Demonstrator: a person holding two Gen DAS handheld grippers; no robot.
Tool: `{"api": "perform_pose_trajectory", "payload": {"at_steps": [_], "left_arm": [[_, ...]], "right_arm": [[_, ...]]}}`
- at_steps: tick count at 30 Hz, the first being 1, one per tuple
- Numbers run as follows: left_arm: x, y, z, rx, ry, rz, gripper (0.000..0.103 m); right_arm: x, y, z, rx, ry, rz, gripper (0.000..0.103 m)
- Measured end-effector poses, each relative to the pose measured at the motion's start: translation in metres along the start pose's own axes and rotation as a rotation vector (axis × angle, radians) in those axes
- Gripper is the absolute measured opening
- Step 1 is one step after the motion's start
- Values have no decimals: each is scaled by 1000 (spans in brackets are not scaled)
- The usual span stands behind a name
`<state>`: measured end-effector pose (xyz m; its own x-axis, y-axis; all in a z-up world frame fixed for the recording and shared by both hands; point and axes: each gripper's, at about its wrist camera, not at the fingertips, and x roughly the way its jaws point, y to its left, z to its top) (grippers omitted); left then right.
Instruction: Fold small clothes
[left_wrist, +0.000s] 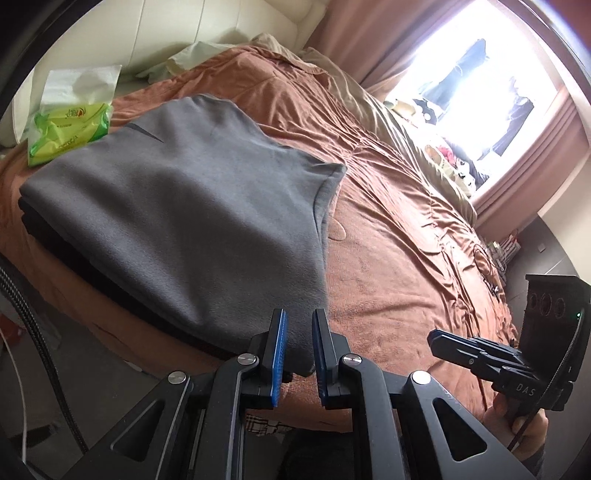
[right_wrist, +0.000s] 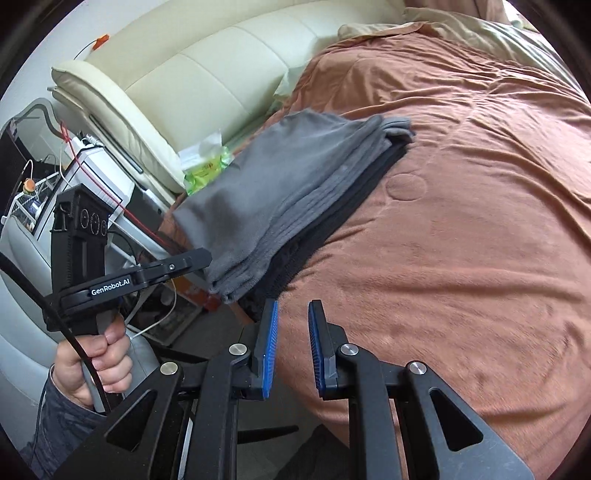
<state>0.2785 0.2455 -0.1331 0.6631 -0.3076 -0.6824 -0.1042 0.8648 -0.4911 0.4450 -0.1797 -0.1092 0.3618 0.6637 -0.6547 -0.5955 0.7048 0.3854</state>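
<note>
My left gripper (left_wrist: 298, 354) has its blue pads drawn close together with only a narrow slot between them, and nothing sits in that slot; it grips no cloth. The near corner of the grey folded garment (left_wrist: 177, 206) shows just past the tips, apparently apart from them. My right gripper (right_wrist: 291, 347) is the same: pads nearly closed, nothing between them, over bare brown bedspread (right_wrist: 461, 221).

From my left fingers the garment lies straight ahead and off to the left, so close that its near hem fills the space beyond the tips. From my right fingers it lies ahead and to the left, with a strip of bedspread between. I judge the left hand the nearer one.

The grey piece tops a folded stack (right_wrist: 280, 206), with darker folded layers under it. In the right wrist view the stack's long axis runs from its near end by the bed's edge up and away toward the cream headboard (right_wrist: 207, 70), and the layered fold edges face my right side. A green tissue pack (left_wrist: 70, 129) sits just beyond the stack's far left corner.

The stack looks finished and squared, so my guess is that the next move starts elsewhere; no unfolded piece shows in either view.
</note>
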Motion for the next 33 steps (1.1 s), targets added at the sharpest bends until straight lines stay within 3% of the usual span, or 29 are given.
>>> {"api": "perform_pose_trajectory", "payload": {"at_steps": [5,9,11,15,19,21,26,31,33], "left_arm": [[17,-6,-12,0,40,34,15],[13,-12,-18,-4,42,53,15],[6,-17,-19,-6,37,26,15],[-9,-37,-20,29,9,45,15],[-26,-55,-23,43,-17,43,17],[-33,-65,-25,48,-23,44,24],[-59,-95,-32,73,-93,72,76],[-83,-131,-47,117,-157,111,99],[-94,-146,-54,142,-194,127,102]], "right_arm": [[-37,-20,-21,55,-30,-45,48],[-59,-27,-33,83,-37,-54,52],[-70,-30,-36,94,-50,-68,63],[-93,-31,-43,126,-86,-79,67],[-118,-27,-53,124,-122,-88,80],[-130,-26,-59,121,-133,-93,81],[-164,-23,-75,118,-164,-93,89],[-206,-19,-97,113,-230,-121,103],[-220,-19,-108,111,-252,-130,103]]}}
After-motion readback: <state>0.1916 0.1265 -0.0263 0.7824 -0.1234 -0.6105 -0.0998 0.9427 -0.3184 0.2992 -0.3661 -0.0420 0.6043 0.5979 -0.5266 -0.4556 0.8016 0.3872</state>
